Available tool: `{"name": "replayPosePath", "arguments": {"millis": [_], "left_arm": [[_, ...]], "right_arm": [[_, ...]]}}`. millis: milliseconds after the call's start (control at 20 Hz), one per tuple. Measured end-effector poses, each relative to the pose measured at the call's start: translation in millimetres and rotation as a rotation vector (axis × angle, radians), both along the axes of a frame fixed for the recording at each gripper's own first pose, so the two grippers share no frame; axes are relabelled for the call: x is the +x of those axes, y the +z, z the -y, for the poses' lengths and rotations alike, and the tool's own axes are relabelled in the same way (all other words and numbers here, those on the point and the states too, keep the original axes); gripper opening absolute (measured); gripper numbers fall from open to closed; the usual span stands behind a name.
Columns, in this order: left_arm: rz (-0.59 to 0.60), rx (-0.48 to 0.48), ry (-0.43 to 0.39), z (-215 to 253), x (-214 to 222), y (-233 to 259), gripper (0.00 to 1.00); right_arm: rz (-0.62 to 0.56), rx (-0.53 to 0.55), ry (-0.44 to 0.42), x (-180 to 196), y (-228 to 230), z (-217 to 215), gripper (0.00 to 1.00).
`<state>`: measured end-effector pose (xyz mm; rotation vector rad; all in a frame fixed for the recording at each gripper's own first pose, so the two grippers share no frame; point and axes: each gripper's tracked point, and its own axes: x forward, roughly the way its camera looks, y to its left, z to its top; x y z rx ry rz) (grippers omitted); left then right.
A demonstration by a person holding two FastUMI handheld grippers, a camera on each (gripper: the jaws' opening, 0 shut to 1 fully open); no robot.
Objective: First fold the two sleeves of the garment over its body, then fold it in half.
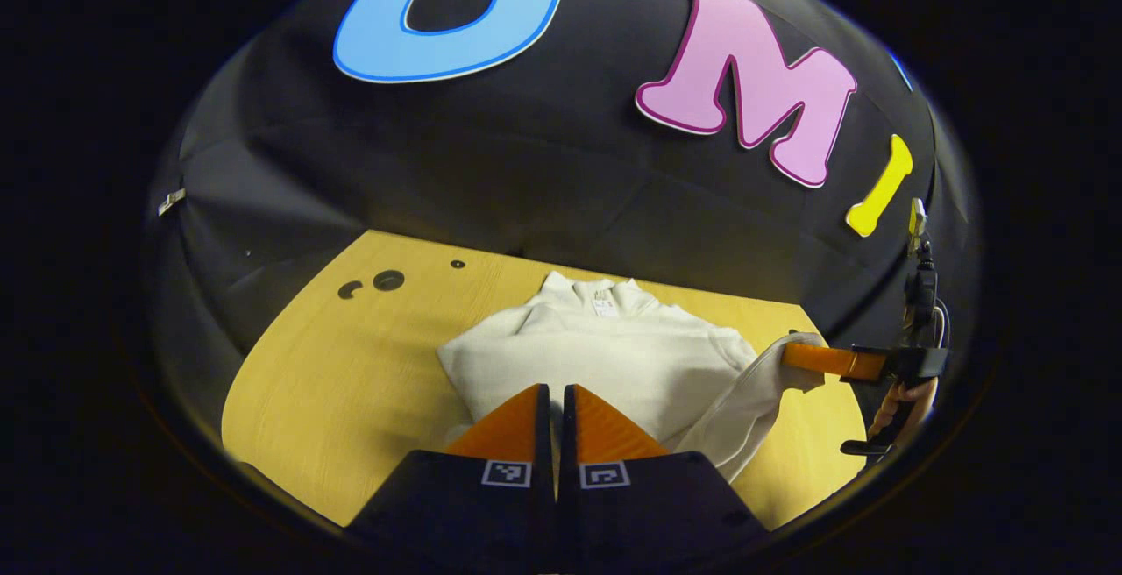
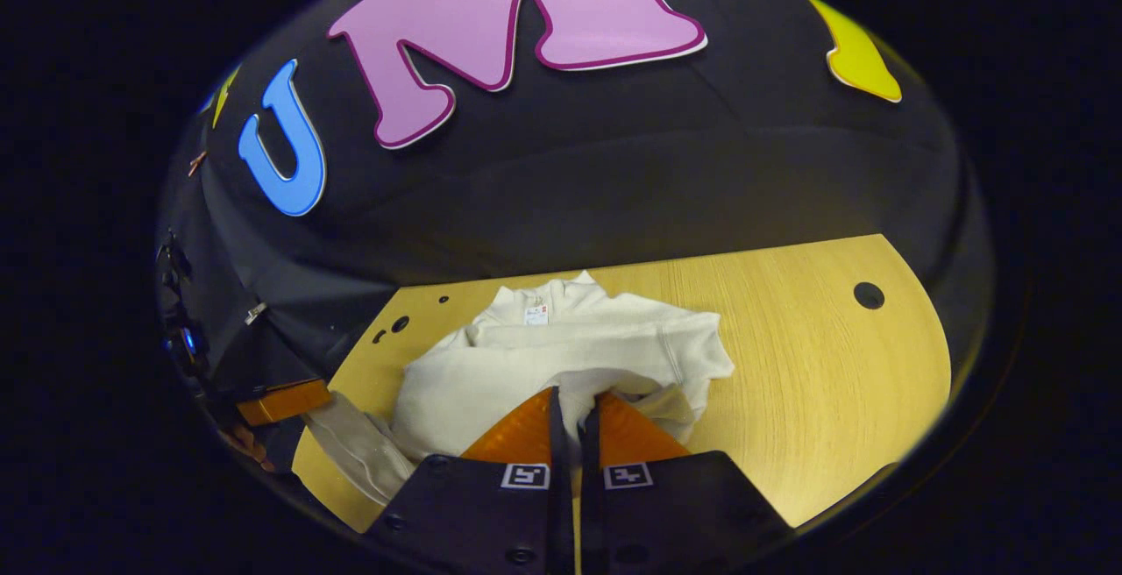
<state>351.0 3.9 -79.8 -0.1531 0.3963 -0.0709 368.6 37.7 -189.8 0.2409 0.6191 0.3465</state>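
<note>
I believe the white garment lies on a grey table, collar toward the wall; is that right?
Not quite: the table is yellow wood, as the right gripper view shows; the white garment does lie collar toward the wall.

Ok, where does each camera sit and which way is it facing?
Left gripper view: rides the left gripper, facing the white garment on the yellow wooden table; its shut fingers show at the bottom.
Right gripper view: rides the right gripper, facing that garment; its fingers pinch the cloth.
Shared: garment, table, and the other gripper at the edge.
</note>
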Motion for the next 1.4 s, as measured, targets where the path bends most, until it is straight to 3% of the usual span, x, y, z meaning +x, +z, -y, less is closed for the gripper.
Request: {"name": "replayPosePath", "arguments": {"millis": [250, 650, 850, 1100, 1200, 1350, 1400], "left_arm": [[0.066, 0.003, -0.013, 13.8, 47.7, 27.2, 0.06], [0.099, 0.046, 0.001, 7.9, 120.4, 26.5, 0.06], [0.089, 0.073, 0.004, -0.4, 168.9, 8.2, 0.06], [0.044, 0.067, 0.0, 2.2, 191.1, -26.4, 0.06], [0.047, 0.109, 0.023, -3.8, 192.4, -26.1, 0.06], [0.061, 0.115, 0.008, -2.2, 182.8, -15.2, 0.05], [0.069, 0.115, 0.006, -2.5, 176.0, -10.4, 0.21]], "right_arm": [[0.02, 0.021, -0.02, 37.0, 11.1, -22.6, 0.07], [-0.01, 0.054, -0.163, 111.4, 4.4, -26.5, 0.07], [-0.067, 0.075, -0.263, 133.6, -26.1, -25.2, 0.07], [-0.16, -0.019, -0.259, 145.4, -88.9, -38.3, 0.1], [-0.181, -0.05, -0.233, 141.5, -106.0, -38.0, 0.2], [-0.147, -0.11, -0.196, 132.2, -101.2, -30.0, 0.68], [-0.126, -0.116, -0.187, 128.7, -97.4, -27.9, 0.84]]}}
